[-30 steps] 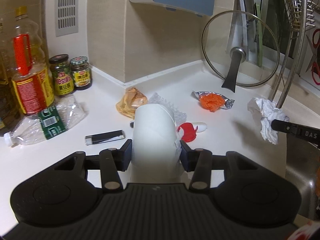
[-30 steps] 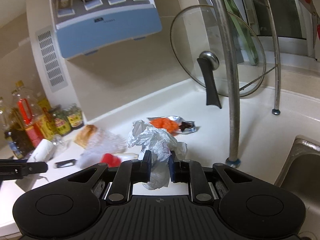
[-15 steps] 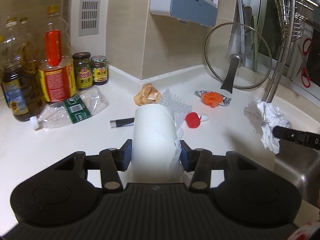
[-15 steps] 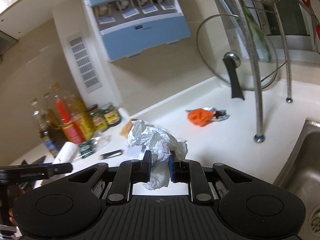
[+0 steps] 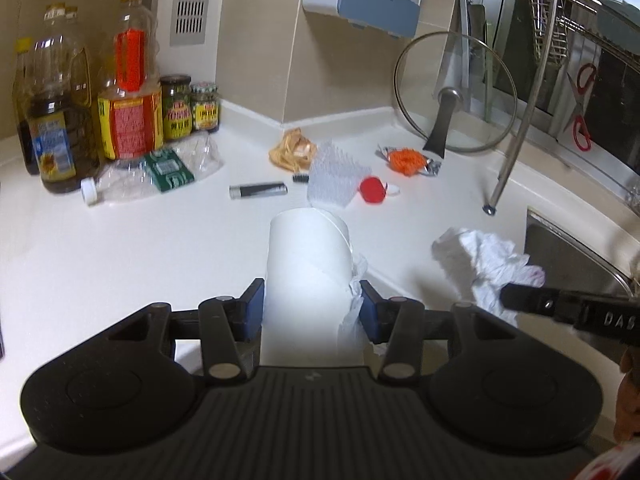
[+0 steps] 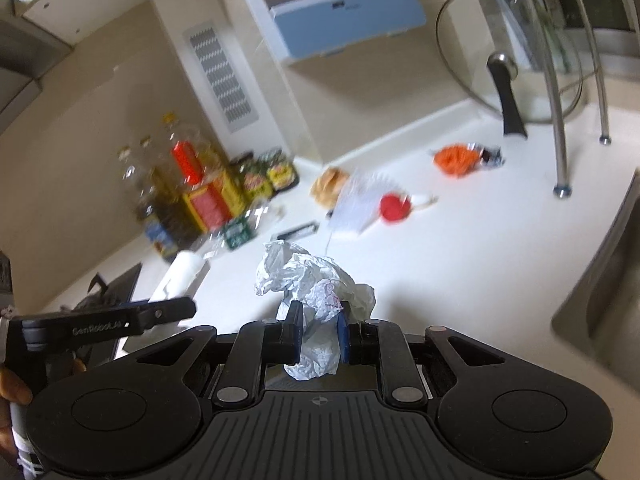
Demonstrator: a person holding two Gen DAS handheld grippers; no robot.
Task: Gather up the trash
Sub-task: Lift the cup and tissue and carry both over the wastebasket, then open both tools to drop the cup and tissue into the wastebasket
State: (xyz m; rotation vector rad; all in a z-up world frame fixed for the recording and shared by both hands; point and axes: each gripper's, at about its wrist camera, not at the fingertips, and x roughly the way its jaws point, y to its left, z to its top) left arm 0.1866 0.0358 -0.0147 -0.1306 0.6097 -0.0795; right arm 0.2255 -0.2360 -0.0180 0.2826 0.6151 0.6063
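On the white counter [image 5: 120,264] by the kitchen corner, trash is spread out. Left gripper [image 5: 311,312] is clamped on a white paper cup [image 5: 306,264] lying on its side along the fingers, with a bit of thin crumpled plastic squeezed against the right pad. Right gripper [image 6: 319,338] is clamped on a crumpled white tissue [image 6: 316,284] with faint pink print; the wad sticks up above the pads and hangs a little below them. Both held things are up off the counter, near its front edge. In the left view the tissue [image 5: 486,266] shows at right, beside the sink [image 5: 572,256].

Remaining trash further back: crushed clear bottle with green label [image 5: 156,170] just in front of the oil bottles [image 5: 128,80], a black and white lighter [image 5: 258,191], a clear ridged plastic tray [image 5: 334,182], a red cap [image 5: 373,190] touching the tray's right side, a tan wrapper [image 5: 292,150] near the wall corner, and an orange snack bag with foil edge [image 5: 408,160] near the leaning glass lid [image 5: 454,92]. Two jars [image 5: 190,108] stand next to the oil bottles. A person's hand [image 6: 12,388] shows at the left edge of the right view, on the left gripper's handle. Right view is blurred.
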